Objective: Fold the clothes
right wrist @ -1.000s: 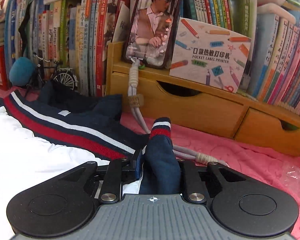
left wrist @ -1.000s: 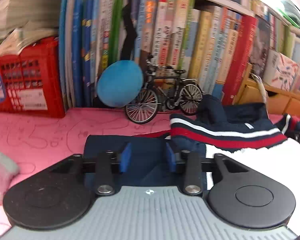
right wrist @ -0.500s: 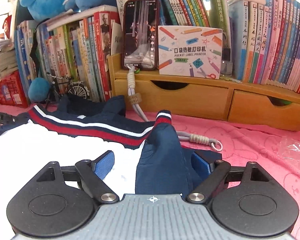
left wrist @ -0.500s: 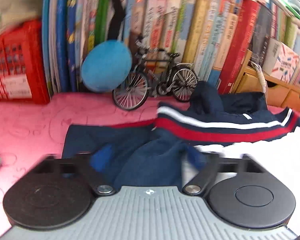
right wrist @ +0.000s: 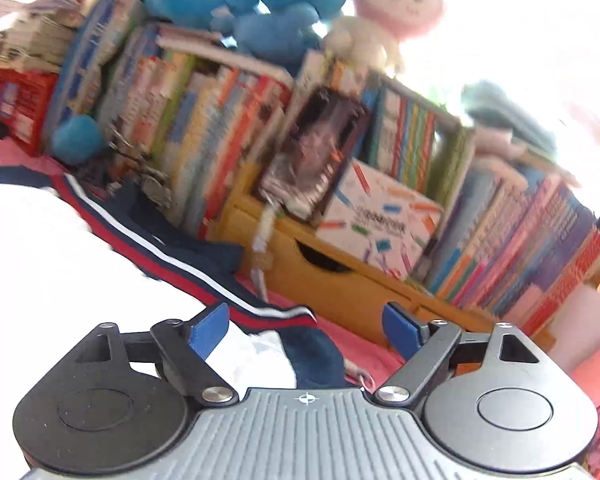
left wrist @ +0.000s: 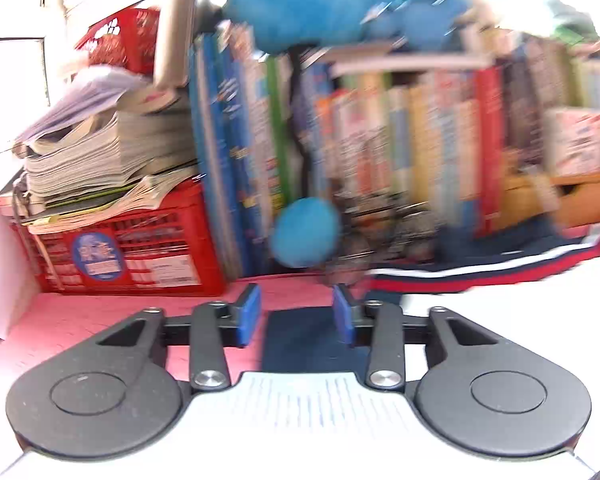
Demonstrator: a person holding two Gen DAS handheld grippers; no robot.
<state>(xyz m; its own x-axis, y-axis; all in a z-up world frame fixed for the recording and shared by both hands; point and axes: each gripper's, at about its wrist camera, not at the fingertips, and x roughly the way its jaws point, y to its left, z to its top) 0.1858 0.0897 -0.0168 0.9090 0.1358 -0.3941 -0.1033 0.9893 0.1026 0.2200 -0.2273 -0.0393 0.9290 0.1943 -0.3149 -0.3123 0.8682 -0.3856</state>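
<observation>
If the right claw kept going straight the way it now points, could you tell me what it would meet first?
Probably the wooden drawer unit under the books, after passing over the navy sleeve lying below the open right claw; depth is hard to judge.

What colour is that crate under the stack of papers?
Red; the crate shows best in the left wrist view.

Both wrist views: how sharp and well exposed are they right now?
Left wrist view: upright books smeared sideways by motion blur, red plastic crate sharper, top corners blown out. Right wrist view: tilted, bookshelf blurred, window glare whitens the upper right; white-bodied navy-striped garment overexposed.
</observation>
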